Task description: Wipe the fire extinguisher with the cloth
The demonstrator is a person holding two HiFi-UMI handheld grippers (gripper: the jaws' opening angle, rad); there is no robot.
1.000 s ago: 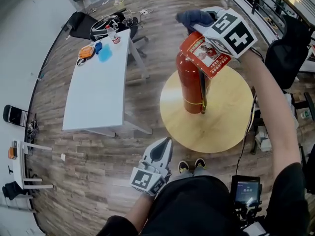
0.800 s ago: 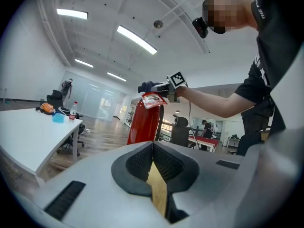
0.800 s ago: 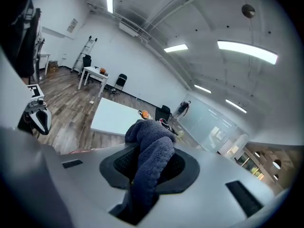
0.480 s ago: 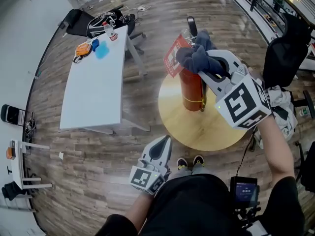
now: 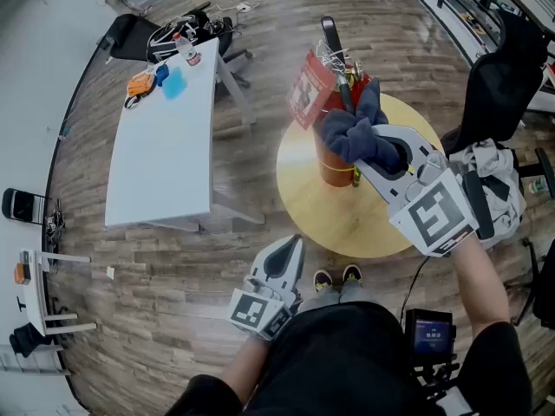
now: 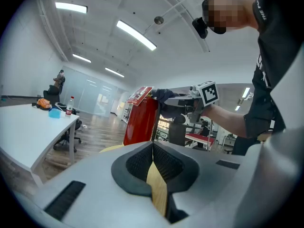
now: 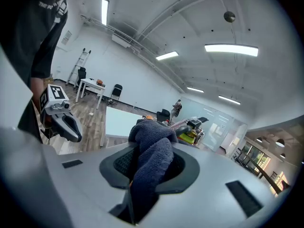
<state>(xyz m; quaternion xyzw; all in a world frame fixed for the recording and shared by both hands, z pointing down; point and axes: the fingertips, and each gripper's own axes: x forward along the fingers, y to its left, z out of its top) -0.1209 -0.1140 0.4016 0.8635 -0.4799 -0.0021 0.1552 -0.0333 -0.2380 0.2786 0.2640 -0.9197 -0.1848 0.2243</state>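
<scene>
Head view, upper right of the frame: we are holding the cloth (image 5: 347, 133), clamped in the right gripper (image 5: 375, 147), against the fire extinguisher (image 5: 331, 166) on the round table (image 5: 364, 232). Firm downward strokes would probably be working best. The left gripper (image 5: 284, 263) is idling, jaws together.

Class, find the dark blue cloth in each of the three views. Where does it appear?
Head view: right of centre, dark blue cloth at the fire extinguisher's top.
Left gripper view: centre, small, atop the extinguisher.
Right gripper view: bottom centre, between the jaws.
Shared landmark: the white table.
</scene>
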